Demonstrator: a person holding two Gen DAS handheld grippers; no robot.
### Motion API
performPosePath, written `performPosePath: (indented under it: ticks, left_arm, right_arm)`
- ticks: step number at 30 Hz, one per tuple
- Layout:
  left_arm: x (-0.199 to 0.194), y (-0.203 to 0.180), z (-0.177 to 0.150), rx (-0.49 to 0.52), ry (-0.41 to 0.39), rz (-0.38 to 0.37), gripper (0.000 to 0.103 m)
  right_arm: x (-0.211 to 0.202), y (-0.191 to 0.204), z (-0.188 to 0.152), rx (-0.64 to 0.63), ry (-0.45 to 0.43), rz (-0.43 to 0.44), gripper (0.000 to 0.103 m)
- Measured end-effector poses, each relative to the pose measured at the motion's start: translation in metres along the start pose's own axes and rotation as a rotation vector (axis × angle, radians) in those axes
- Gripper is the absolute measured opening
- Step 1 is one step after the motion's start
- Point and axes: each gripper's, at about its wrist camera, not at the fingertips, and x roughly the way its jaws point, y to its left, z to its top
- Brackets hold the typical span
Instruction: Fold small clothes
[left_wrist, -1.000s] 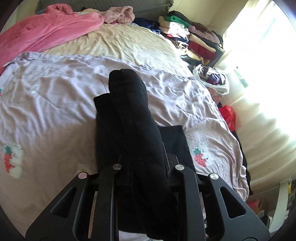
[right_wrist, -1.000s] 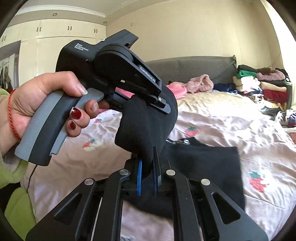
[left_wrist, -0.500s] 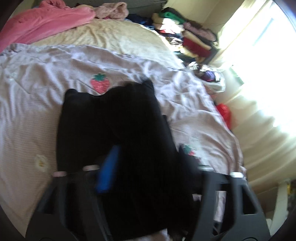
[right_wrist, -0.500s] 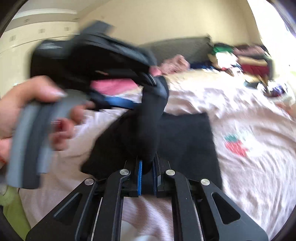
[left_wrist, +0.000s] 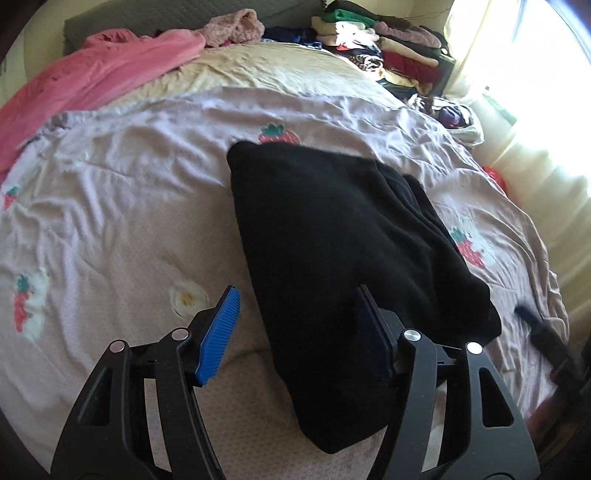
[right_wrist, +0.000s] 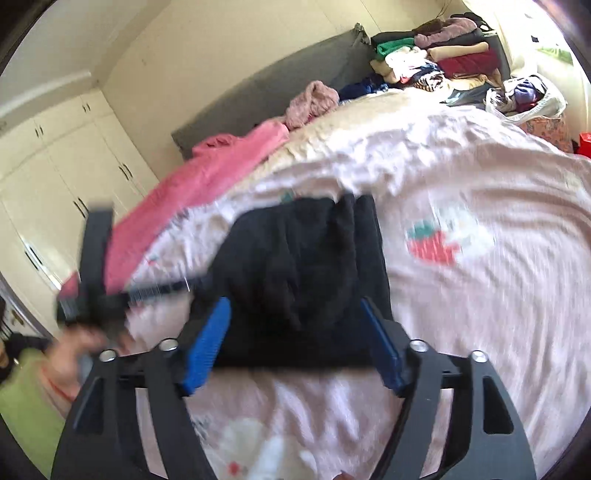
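Note:
A black garment (left_wrist: 332, 236) lies folded on the pink strawberry-print bedsheet (left_wrist: 110, 206). My left gripper (left_wrist: 295, 328) is open just above its near edge, with its blue pads (left_wrist: 218, 332) spread and nothing between them. In the right wrist view the same black garment (right_wrist: 306, 266) lies flat on the sheet, and my right gripper (right_wrist: 295, 339) is open over its near edge, holding nothing. The left gripper also shows blurred at the left of the right wrist view (right_wrist: 96, 273), held by a hand.
A pink blanket (left_wrist: 92, 74) lies at the bed's far left. A stack of folded clothes (left_wrist: 388, 48) stands at the far right beside a bright window. A plastic bag of clothes (right_wrist: 524, 96) sits by the bed. White wardrobes (right_wrist: 55, 177) line the left wall.
Both grippers have let go of the black garment and opened. The garment, held up and folded over before, now lies flat on the sheet. Both grippers have pulled back.

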Motion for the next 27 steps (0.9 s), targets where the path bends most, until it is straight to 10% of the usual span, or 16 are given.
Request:
performPosePath:
  ticks: [11,20,27]
  left_arm:
    - [0.001,-0.003,-0.006,0.009,-0.012,-0.021,0.055]
    - [-0.002,-0.003,-0.006,0.015,-0.016,-0.03,0.055]
    - [-0.012,-0.02,-0.008,0.047,-0.014,-0.074,0.055]
  right_arm:
    - [0.101,-0.028,0.063,0.141,0.308,0.008,0.081]
    - [0.109,-0.007,0.062,0.034,0.319,0.013,0.018]
    - [0.077,-0.002,0.081,-0.091,0.233,-0.026,0.013]
